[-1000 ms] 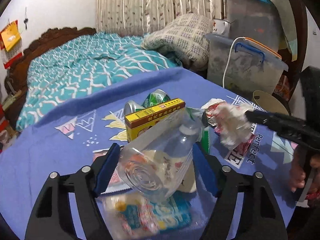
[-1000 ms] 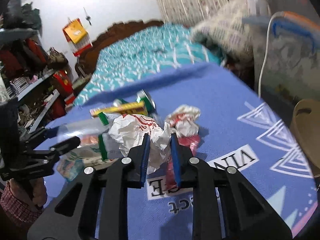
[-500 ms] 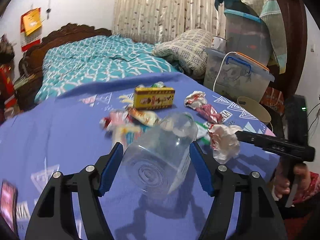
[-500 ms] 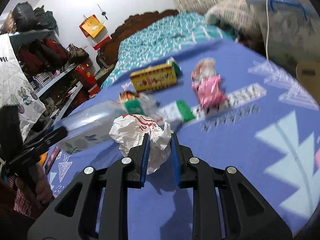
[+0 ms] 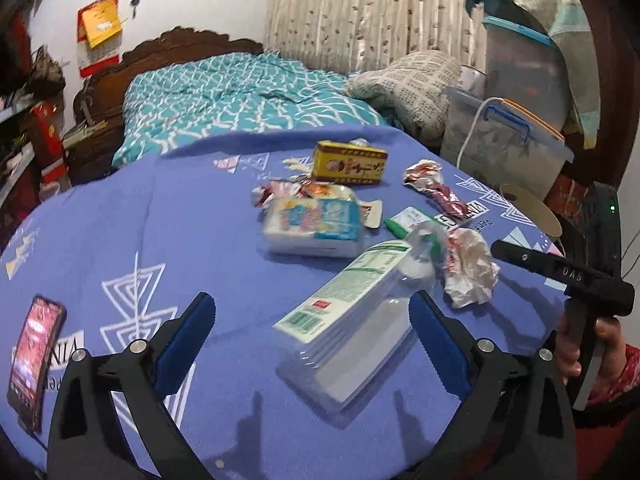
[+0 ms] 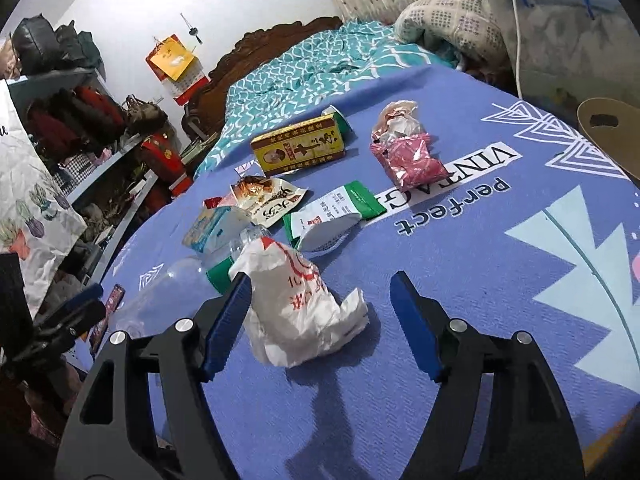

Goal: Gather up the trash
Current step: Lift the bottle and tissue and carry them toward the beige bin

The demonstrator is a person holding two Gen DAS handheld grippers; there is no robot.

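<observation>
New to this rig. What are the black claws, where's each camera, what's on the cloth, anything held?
No robot: a person holds a two-finger gripper in each hand, each with a fisheye camera looking along its fingers. The left gripper has just opened; the clear plastic bottle lies between its jaws, ungripped. The right gripper has also just opened around the crumpled white wrapper, which rests on the blue cloth. Further back lie a yellow box, a pink wrapper and a tissue pack. A phone lies at the left.
</observation>
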